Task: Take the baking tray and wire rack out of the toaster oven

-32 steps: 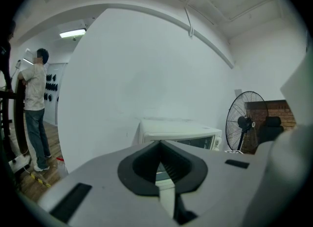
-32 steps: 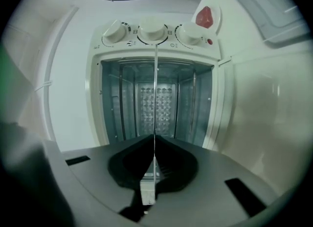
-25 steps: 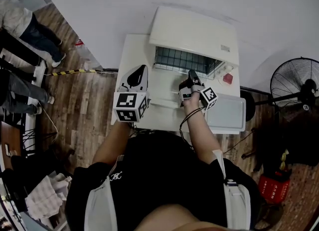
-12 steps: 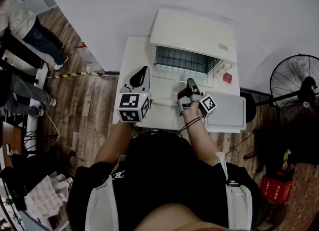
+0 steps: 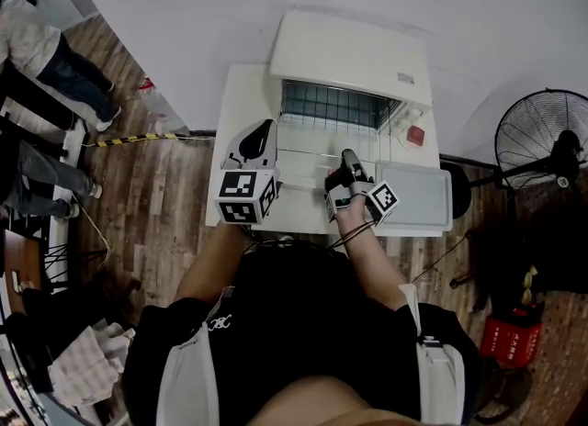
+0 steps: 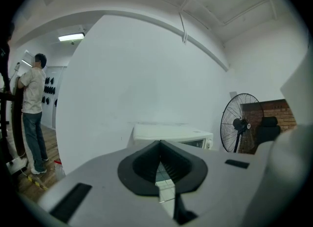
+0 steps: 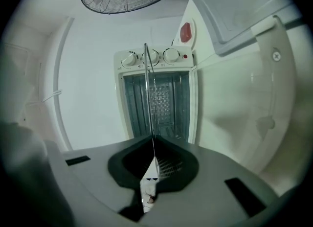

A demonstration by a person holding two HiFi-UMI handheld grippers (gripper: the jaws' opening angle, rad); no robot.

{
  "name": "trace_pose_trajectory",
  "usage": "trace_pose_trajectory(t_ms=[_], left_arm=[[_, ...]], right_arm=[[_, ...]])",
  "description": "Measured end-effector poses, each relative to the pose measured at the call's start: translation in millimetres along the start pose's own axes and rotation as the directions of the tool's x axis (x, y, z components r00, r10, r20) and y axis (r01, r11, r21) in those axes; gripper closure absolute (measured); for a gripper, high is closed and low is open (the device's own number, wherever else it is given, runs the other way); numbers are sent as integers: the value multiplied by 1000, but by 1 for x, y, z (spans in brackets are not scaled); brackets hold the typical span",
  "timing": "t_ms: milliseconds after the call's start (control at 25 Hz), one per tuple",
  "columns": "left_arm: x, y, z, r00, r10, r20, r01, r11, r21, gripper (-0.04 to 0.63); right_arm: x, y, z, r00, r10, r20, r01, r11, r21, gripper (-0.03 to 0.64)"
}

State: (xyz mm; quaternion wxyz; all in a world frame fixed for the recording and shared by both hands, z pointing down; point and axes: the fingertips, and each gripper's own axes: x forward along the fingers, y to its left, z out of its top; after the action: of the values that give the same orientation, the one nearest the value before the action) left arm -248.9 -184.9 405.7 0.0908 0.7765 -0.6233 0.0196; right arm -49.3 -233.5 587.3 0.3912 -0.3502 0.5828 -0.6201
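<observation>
- The white toaster oven (image 5: 354, 48) stands at the far edge of the white bench (image 5: 241, 103), with its front open toward the person.
- The dark wire rack (image 5: 335, 107) sticks partway out of the oven's open front, level, with its front wire reaching toward the middle of the bench.
- The right tool (image 5: 349, 154) is closed on that front wire. In the right gripper view the thin wire runs straight between the two pads, which are pressed together on it, and back to the oven mouth.
- The left tool (image 5: 266, 127) is over the left half of the bench, just beside the left end of the oven's open front. Its jaws are closed with nothing between them, and the left gripper view shows the pads meeting at the tip.
- The grey rectangular metal baking tray (image 5: 421, 196) lies flat at the right edge of the bench, outside the oven and just right of the right tool.
- A small red object (image 5: 416, 136) sits near the right edge of the bench, between the oven and the tray.
- A black pedestal fan (image 5: 537, 135) stands on the wooden floor beyond the right edge of the bench.
</observation>
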Motion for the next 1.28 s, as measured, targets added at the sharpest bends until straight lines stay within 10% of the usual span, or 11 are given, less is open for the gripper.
trace_pose_trajectory(t_ms=[1280], left_arm=[[9,-16,-14,995,-82,-58,81,996,-21,581]], right_arm=[[-86,16,-35,995,21,-100,-25,999,-38,609]])
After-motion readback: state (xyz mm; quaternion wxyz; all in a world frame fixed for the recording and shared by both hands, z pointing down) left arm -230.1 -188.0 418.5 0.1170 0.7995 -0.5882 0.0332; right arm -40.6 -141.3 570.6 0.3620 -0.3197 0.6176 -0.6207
